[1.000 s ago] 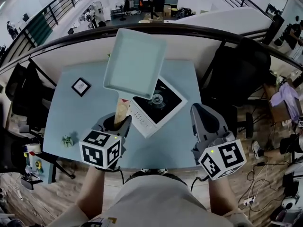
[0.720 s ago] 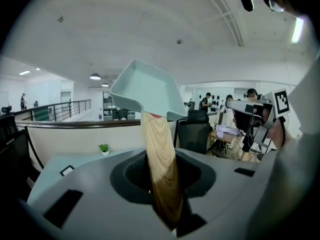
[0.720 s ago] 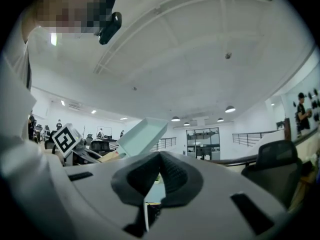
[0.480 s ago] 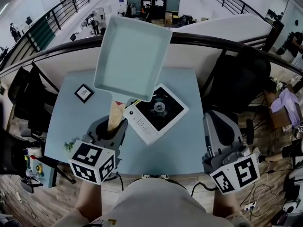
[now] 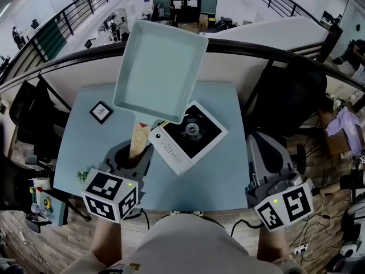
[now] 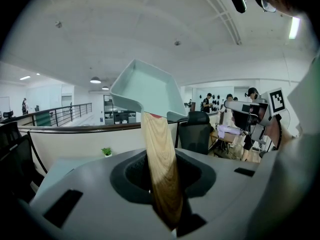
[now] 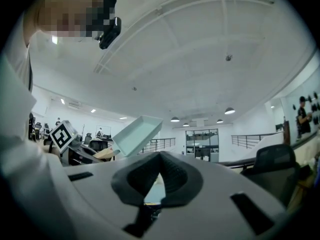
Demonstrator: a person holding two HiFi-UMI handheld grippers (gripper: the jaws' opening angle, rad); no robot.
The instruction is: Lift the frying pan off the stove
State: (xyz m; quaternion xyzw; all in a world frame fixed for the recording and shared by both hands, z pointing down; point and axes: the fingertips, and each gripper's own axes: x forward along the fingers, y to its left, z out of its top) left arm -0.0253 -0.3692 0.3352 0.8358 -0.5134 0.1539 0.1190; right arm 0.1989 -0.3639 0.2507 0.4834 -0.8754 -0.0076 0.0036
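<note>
Since a second ago the frying pan [image 5: 159, 67] has risen and swung slightly left, and for the last half second it has hardly shifted. It is a rectangular pale-teal pan, now in the air, well clear of the portable stove [image 5: 191, 133], with only its near corner overlapping the stove's control edge in the head view.

Its wooden handle [image 5: 138, 138] runs down into the left gripper [image 5: 136, 153]. The left gripper view shows the jaws closed narrowly on that handle [image 6: 162, 174], with the pan [image 6: 147, 91] tilted up beyond them.

The stove's black top is bare, and it sits askew on the light-blue table [image 5: 222, 176].

The right gripper [image 5: 265, 153] has drawn back to the table's near right edge. Its jaws are together and hold nothing, and the pan [image 7: 135, 134] is off to its left.

The lift looks essentially done. The next move, I judge, calls for keeping a firm grip and a level pan, since the long handle gives the pan leverage to twist.
</note>
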